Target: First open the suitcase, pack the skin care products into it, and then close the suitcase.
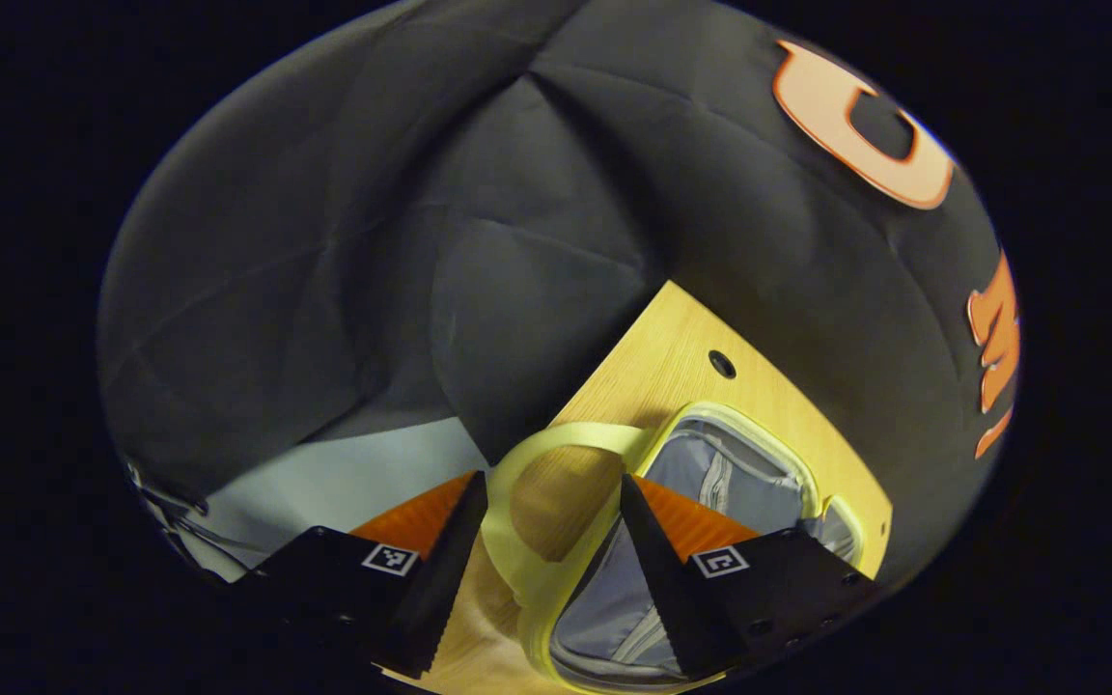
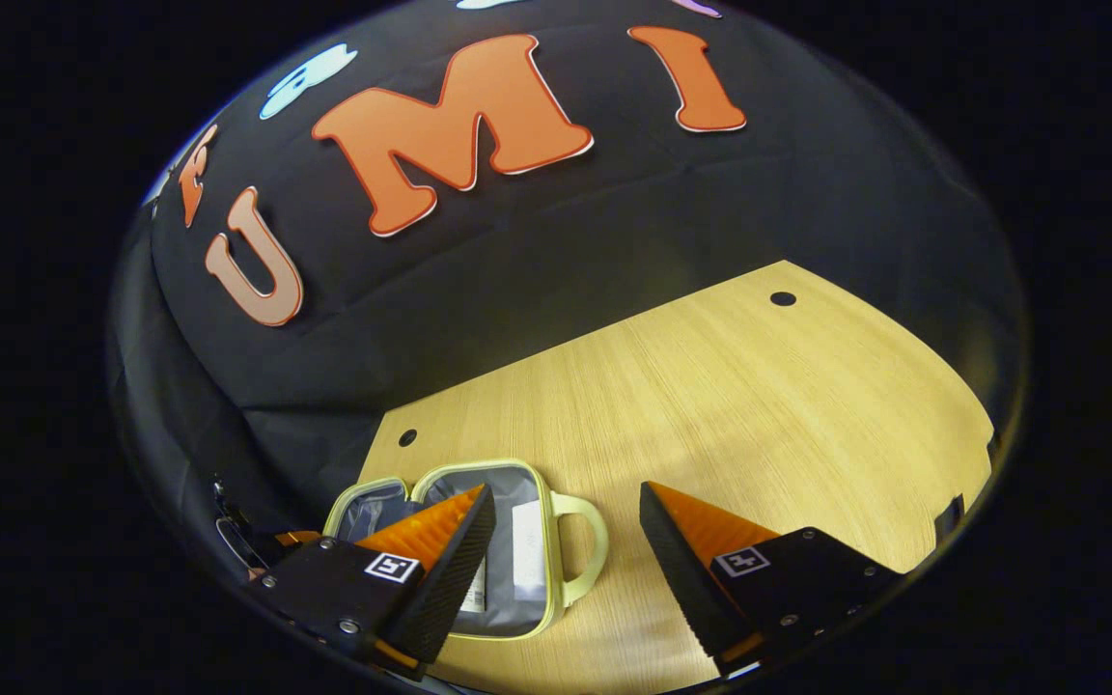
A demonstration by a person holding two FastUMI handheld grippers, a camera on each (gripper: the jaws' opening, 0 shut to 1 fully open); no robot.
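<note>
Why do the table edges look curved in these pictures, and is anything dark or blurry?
In the right gripper view, the fisheye lens bows the table edges; its far side is evenly lit and a soft shadow falls nearer the gripper. In the left gripper view, the open suitcase and its handle look stretched, the light is dimmer, and the handle casts a shadow on the wood. Both views are fairly sharp.

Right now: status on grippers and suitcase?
Left gripper open, straddling the handle. Right gripper open, empty, over the table. Suitcase lies open, a white item inside.
</note>
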